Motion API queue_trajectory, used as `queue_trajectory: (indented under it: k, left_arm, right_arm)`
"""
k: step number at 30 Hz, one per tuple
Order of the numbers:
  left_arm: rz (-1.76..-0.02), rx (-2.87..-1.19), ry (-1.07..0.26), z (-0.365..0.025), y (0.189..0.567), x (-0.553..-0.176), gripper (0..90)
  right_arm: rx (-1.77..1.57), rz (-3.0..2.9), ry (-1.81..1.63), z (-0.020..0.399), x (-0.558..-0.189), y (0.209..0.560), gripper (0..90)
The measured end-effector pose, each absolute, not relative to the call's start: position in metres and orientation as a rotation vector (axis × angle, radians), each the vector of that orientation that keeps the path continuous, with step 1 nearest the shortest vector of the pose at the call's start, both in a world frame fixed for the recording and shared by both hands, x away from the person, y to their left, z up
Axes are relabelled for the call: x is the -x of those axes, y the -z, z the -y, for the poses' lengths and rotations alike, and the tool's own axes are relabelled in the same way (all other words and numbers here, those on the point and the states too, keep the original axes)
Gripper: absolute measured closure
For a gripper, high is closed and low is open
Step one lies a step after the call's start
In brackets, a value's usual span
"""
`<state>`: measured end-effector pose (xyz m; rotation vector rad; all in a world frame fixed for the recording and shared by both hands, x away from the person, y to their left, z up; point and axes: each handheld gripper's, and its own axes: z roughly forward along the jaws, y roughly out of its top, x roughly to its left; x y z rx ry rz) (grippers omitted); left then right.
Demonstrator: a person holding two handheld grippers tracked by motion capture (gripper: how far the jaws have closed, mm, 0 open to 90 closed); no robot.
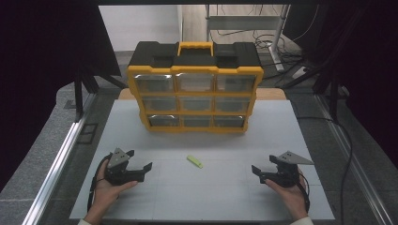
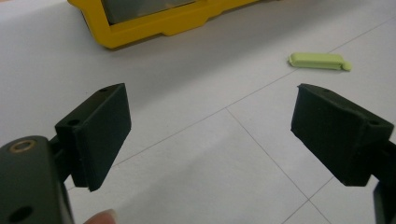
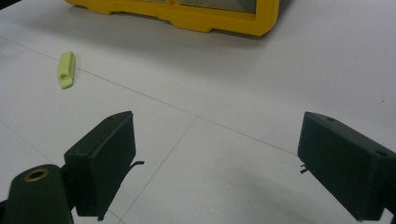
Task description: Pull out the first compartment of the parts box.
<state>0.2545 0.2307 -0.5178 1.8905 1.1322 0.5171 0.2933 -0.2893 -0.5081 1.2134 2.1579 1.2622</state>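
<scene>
Evidently both tools rest low on the table point(image 1: 206, 197) at the person's side, each cradled in a hand: the left gripper point(image 1: 141, 161) and right gripper point(image 1: 263, 168) stand released, jaws wide, nothing between them. Midway ahead lies the green clip point(image 1: 195, 161), apart from both, free for either to take. Beyond stands the yellow organizer point(image 1: 195, 96) with 9 drawers facing them.

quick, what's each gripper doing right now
left gripper: open, holding nothing
right gripper: open, holding nothing
</scene>
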Motion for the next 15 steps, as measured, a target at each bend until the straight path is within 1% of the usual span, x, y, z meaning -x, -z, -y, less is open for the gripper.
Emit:
queue_trajectory:
  k: [9, 15]
  left_arm:
    - [-1.147, -1.885, -0.539, -0.2315, 0.5151, -0.2546, 11.0]
    - [-1.152, -1.872, -0.558, -0.2308, 0.513, -0.2563, 10.4]
  right_arm:
    - [-1.215, -2.17, -1.243, 0.2891, -0.2929, 0.5105, 11.4]
    - [-1.241, -2.152, -1.253, 0.2976, -0.2914, 0.5111, 11.7]
